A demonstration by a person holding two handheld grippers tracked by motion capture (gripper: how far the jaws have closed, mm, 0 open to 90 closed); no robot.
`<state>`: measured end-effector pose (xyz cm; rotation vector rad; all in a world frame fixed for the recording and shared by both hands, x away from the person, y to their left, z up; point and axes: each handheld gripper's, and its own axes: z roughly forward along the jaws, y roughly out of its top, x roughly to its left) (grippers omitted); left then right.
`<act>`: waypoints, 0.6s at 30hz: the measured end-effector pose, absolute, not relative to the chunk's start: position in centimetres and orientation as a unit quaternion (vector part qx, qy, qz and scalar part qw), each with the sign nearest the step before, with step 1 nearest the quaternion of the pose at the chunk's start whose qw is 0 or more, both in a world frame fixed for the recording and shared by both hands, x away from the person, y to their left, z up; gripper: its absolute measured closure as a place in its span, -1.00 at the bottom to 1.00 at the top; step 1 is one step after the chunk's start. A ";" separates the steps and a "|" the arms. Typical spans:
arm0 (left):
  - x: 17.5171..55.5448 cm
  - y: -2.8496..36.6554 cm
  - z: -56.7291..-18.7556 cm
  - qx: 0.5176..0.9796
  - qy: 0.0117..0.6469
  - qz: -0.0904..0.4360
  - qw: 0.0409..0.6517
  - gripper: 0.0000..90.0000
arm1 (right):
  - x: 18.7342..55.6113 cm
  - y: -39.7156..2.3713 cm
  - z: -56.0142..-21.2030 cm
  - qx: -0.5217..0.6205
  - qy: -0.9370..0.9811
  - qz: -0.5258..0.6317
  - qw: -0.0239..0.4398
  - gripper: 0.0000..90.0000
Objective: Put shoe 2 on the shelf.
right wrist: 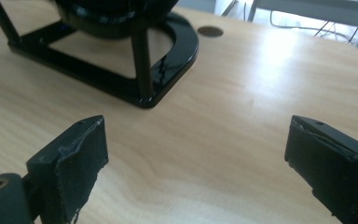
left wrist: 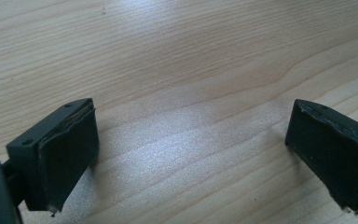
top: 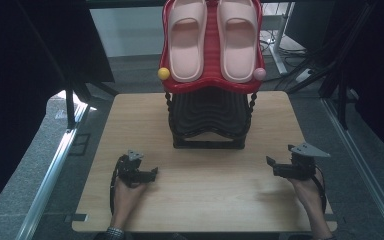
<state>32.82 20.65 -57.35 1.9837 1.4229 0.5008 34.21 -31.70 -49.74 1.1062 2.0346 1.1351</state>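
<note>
the left gripper (top: pixel 147 175) sits at about 7 o'clock in the high view, held low in the person's left hand (top: pixel 128 191), its fingers (left wrist: pixel 60 158) spread wide apart — nothing between them — and pointing toward 3 o'clock. the right gripper (top: pixel 272 167) sits at about 4 o'clock, gripped by the right hand (top: pixel 306 190), its fingers (right wrist: pixel 74 163) likewise wide apart and pointing toward 9 o'clock. both forearms come in from 6 o'clock, well apart — each wrist roughly straight, each gripper with a grey three-cornered plate on top.
</note>
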 end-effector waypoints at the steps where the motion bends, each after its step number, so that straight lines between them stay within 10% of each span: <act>1: 32.8 20.6 -57.4 0.754 0.541 0.190 0.319 -0.95 | 34.1 -31.5 -50.3 0.411 0.765 0.416 0.270 -0.87; 18: 32.8 20.6 -57.3 0.755 0.540 0.190 0.319 -0.95 | 34.2 -29.3 -55.0 0.413 0.822 0.345 0.188 -0.87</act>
